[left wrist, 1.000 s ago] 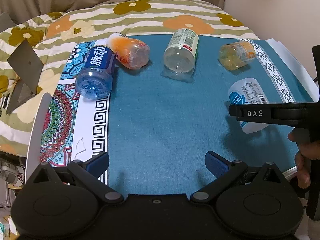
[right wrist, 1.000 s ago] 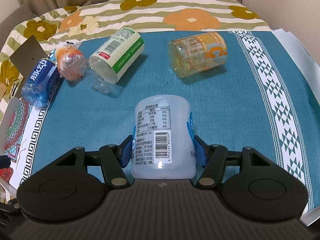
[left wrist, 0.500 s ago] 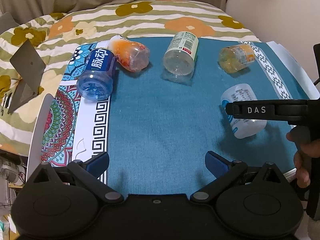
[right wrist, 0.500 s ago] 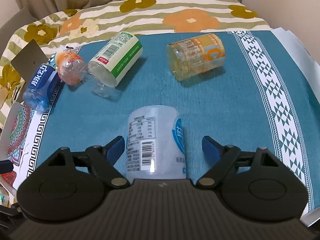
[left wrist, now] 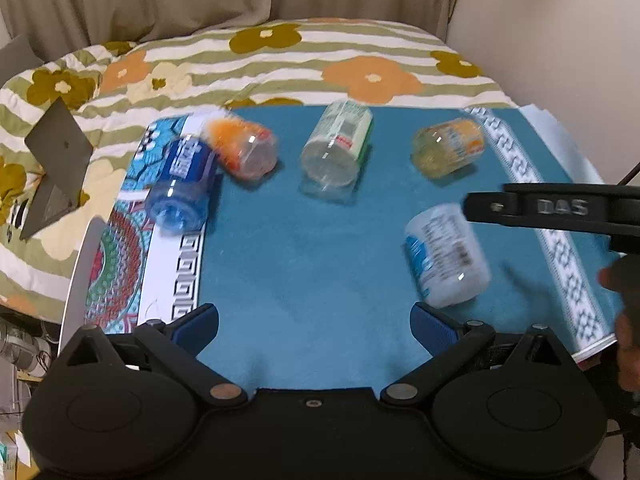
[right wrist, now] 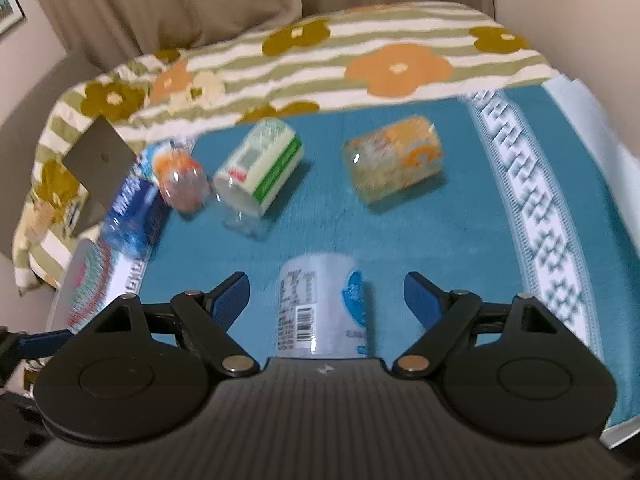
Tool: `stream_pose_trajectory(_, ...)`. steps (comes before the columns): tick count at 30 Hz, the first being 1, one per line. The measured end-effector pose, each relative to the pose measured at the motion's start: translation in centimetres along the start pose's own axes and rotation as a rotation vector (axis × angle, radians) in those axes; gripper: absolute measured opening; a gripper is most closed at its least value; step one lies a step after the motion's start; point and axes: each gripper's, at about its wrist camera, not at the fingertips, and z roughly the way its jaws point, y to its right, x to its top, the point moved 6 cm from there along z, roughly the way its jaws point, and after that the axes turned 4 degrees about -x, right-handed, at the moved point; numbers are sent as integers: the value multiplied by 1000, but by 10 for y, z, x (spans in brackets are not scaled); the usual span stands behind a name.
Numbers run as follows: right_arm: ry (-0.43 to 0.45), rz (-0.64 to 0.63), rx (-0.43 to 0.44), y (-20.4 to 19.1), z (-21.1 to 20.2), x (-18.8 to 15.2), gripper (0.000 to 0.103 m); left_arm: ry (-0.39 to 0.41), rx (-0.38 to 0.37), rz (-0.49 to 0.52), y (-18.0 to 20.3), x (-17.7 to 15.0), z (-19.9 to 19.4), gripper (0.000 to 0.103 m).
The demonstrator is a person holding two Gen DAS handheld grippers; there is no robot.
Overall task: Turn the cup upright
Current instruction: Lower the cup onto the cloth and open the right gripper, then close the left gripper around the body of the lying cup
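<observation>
A white cup with a blue logo and barcode label (right wrist: pixel 324 306) stands on the teal cloth (right wrist: pixel 448 240), between the wide-open jaws of my right gripper (right wrist: pixel 325 296), which is not touching it. It also shows in the left wrist view (left wrist: pixel 446 256), partly behind the right gripper's black arm (left wrist: pixel 560 210). My left gripper (left wrist: pixel 314 322) is open and empty over the cloth's near edge. Several more cups lie on their sides at the back: yellow-orange (right wrist: pixel 394 164), green-and-white (right wrist: pixel 258 168), orange (right wrist: pixel 180 180) and blue (right wrist: pixel 130 216).
The cloth lies on a flowered, striped bedspread (left wrist: pixel 280 64). A grey card (left wrist: pixel 56 164) rests at the left. A wall (left wrist: pixel 560 40) stands close on the right, curtains behind. A hand (left wrist: pixel 628 320) holds the right gripper.
My right gripper has opened, let go of the white cup and drawn back and up. The cup now stands free on the cloth. Both views have pulled back.
</observation>
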Motion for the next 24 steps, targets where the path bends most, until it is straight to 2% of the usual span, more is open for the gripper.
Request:
stream_pose_trajectory(6, 48, 22, -31, 50, -41, 14, 103, -11, -28, -26, 31, 31, 3, 103)
stream_pose_trajectory(10, 56, -4, -73, 88, -54, 10, 103, -94, -66, -71, 51, 50, 24, 103)
stream_pose_trajectory(15, 51, -14, -14, 123, -52, -5, 103, -207, -52, -91, 69, 60, 57, 101)
stream_pose_trajectory(20, 22, -31, 44, 137, -37, -19, 103, -287, -40, -121, 83, 68, 88, 101)
stream_pose_trajectory(24, -18, -14, 90, 146, -23, -29, 103, -360, -38, -140, 87, 67, 112, 94)
